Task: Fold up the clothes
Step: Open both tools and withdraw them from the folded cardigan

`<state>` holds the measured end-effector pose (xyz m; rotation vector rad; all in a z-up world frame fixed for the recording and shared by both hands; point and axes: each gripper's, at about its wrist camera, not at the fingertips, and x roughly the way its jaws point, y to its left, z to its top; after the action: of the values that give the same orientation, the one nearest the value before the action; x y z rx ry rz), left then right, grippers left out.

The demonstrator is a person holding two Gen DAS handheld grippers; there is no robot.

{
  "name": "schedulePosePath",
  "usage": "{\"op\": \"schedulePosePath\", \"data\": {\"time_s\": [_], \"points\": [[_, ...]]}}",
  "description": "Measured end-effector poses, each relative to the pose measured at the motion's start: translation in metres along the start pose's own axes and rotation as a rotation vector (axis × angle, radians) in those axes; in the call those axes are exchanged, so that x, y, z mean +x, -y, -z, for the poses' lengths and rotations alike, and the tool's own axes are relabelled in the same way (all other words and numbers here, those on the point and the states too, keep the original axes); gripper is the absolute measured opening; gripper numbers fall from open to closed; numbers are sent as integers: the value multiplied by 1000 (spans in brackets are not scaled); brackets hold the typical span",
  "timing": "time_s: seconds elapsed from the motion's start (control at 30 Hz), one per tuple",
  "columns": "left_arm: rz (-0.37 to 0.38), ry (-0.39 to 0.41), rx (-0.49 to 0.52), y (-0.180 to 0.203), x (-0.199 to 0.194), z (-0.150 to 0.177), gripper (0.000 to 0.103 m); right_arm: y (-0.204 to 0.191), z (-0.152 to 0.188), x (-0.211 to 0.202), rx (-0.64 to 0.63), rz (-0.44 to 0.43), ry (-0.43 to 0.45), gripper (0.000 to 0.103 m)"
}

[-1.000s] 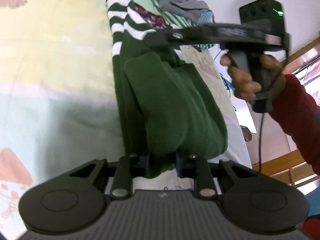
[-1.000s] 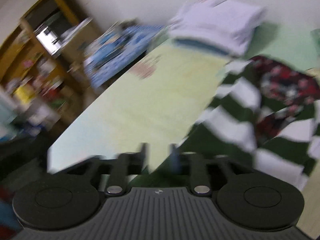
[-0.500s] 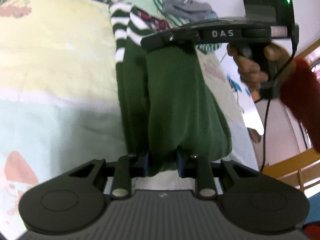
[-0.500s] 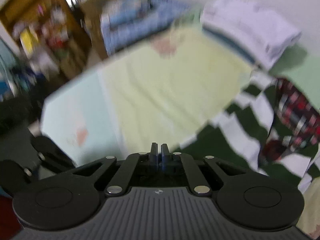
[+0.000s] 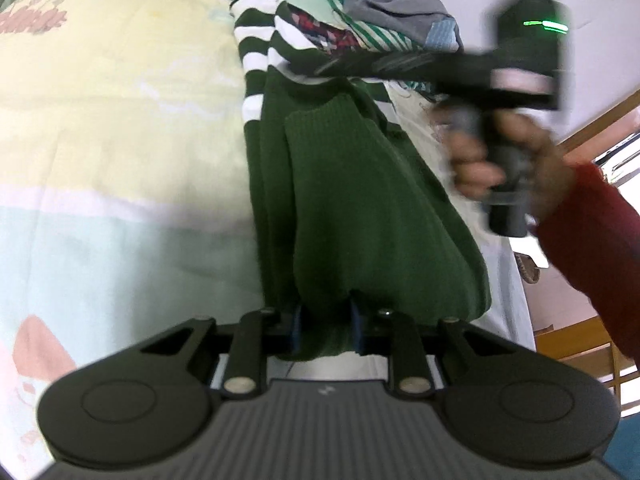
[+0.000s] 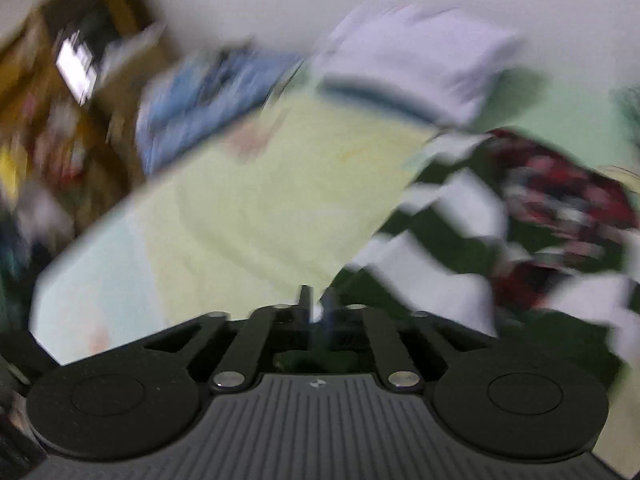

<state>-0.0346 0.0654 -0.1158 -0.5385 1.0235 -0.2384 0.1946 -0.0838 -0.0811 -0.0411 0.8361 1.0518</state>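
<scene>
Green sweater (image 5: 360, 208) lies lengthwise on the quilt (image 5: 120, 120), folded into a narrow strip; striped white-and-green part at its far end. Near end bunched between the pads of the left gripper (image 5: 326, 330), which pinch the knit and are easing slightly tighter. Right gripper (image 5: 320, 70) reaches over the sweater's far, striped end, carried by a hand (image 5: 504, 160) in a red sleeve (image 5: 592, 240). Right wrist view is blurred: fingers (image 6: 306, 304) a little apart and opening, no cloth seen between them. Plaid garment (image 5: 320, 34) just beyond the stripes. Striped and grey clothes pile (image 5: 396, 24) farther off. White folded stack (image 6: 420, 68) beyond the sweater's far end.
</scene>
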Motion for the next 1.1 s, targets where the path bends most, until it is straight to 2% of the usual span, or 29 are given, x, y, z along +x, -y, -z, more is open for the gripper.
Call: {"op": "schedulePosePath", "data": {"time_s": [0.03,0.1,0.17,0.27,0.4,0.47,0.5,0.53,0.73,0.77,0.83,0.97,1.0,1.03,1.1], "points": [[-1,-3,3,1,1,-1,24,5,3,-20,27,29,34,49],[-1,-8,4,-1,1,-3,27,14,17,-57,75,95,66,50],[3,-17,-10,-4,2,-5,28,22,41,-88,145,145,52,50],[3,-32,-26,-6,3,-7,29,18,79,-111,208,227,38,50],[-31,-51,-4,1,3,-11,29,8,109,-103,273,209,41,50],[-45,-59,4,3,3,-15,28,3,118,-93,281,210,59,47],[-51,-62,9,4,3,-18,28,3,120,-90,278,219,70,34],[-55,-65,11,5,4,-20,28,4,120,-88,279,228,72,6],[-87,-6,48,14,-2,-26,26,-3,122,-113,293,240,259,7],[-99,-4,53,14,1,-25,27,-1,125,-111,305,258,267,7],[-111,-17,40,12,8,-24,31,8,134,-97,368,302,222,6],[-121,-11,42,11,6,-22,32,12,147,-89,404,313,237,7],[-120,-11,42,11,3,-22,33,13,146,-91,407,313,239,10],[-121,-8,45,11,-1,-22,33,13,144,-96,412,321,240,20],[-143,14,67,11,-12,-22,33,7,140,-110,392,364,276,29]]}}
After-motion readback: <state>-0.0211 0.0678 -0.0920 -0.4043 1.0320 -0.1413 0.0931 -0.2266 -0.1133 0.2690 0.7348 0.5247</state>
